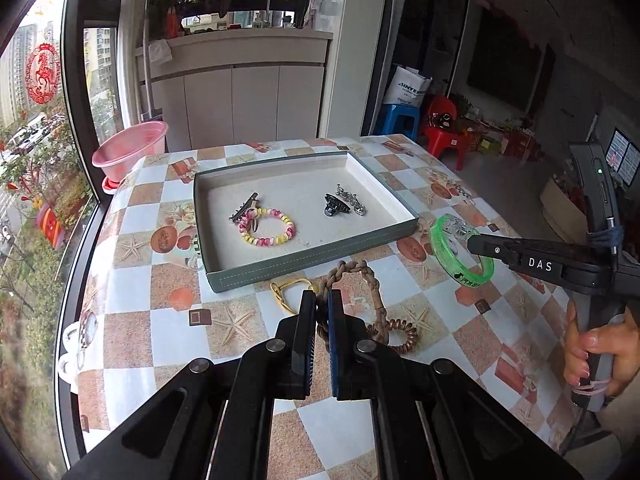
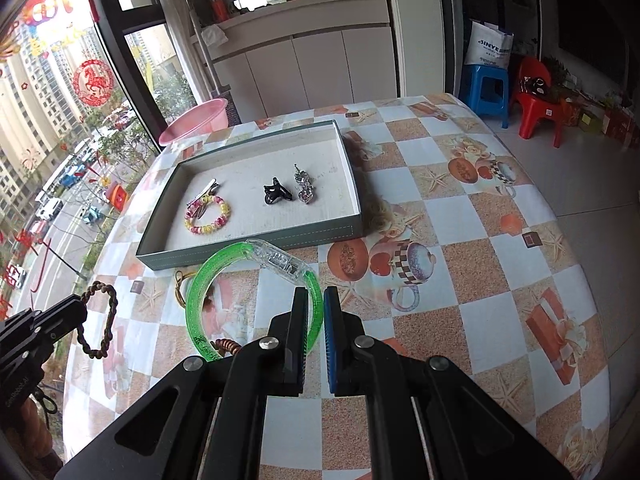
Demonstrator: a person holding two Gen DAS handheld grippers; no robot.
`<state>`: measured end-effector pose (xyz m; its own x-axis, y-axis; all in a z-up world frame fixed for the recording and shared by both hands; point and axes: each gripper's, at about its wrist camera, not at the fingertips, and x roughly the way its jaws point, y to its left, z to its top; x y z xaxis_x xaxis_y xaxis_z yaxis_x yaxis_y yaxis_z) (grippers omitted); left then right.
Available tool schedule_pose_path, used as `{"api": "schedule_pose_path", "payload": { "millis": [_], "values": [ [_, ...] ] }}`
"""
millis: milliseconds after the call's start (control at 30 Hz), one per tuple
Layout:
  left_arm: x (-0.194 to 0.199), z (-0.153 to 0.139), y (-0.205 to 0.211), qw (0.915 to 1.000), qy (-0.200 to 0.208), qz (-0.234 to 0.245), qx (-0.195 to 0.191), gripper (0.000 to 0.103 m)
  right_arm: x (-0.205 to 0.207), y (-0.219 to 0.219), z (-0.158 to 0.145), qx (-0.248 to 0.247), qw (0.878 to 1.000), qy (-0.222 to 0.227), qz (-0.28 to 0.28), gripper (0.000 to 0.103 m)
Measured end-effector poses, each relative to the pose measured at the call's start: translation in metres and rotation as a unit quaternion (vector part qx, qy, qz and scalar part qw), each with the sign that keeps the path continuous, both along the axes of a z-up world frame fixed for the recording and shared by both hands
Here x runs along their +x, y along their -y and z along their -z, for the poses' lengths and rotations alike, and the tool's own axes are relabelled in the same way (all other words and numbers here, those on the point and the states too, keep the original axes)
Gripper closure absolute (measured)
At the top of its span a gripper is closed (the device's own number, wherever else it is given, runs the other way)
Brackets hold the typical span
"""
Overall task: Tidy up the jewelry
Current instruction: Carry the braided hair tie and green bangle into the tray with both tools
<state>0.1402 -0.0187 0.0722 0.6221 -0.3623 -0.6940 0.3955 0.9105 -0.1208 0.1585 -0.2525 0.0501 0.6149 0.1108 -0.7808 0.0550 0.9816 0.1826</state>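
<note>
Left gripper (image 1: 319,300) pinches a brown braided bracelet (image 1: 370,280); right gripper (image 2: 316,300) pinches a green bangle (image 2: 224,264). Both pieces hang above the checked tablecloth (image 2: 460,248), just short of the tray (image 1: 304,262), which holds a beaded bracelet (image 1: 267,227) and clips. Risks, as judged: the braid's slack loop may snag the tray's near wall; the smooth bangle, gripped only at its edge, may swivel or slip.

Past my checkered tablecloth (image 2: 460,216) I see a pink basin (image 1: 130,150) by the window (image 2: 60,120), white cabinets (image 1: 240,100), a blue stool (image 2: 486,92), a red chair (image 2: 538,96) and a white bag (image 2: 490,50).
</note>
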Motion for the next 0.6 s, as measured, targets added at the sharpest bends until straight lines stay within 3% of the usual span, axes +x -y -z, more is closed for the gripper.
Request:
{"api": "schedule_pose_path", "payload": {
  "millis": [367, 600],
  "values": [
    [0.064, -0.048, -0.006, 0.9984, 0.042, -0.038, 0.000, 0.084, 0.068, -0.004, -0.046, -0.002, 1.000, 0.021, -0.012, 0.095],
    [0.122, -0.058, -0.004, 0.9964, 0.051, -0.068, 0.000, 0.084, 0.126, -0.008, -0.058, -0.004, 1.000, 0.021, -0.009, 0.095]
  ]
}}
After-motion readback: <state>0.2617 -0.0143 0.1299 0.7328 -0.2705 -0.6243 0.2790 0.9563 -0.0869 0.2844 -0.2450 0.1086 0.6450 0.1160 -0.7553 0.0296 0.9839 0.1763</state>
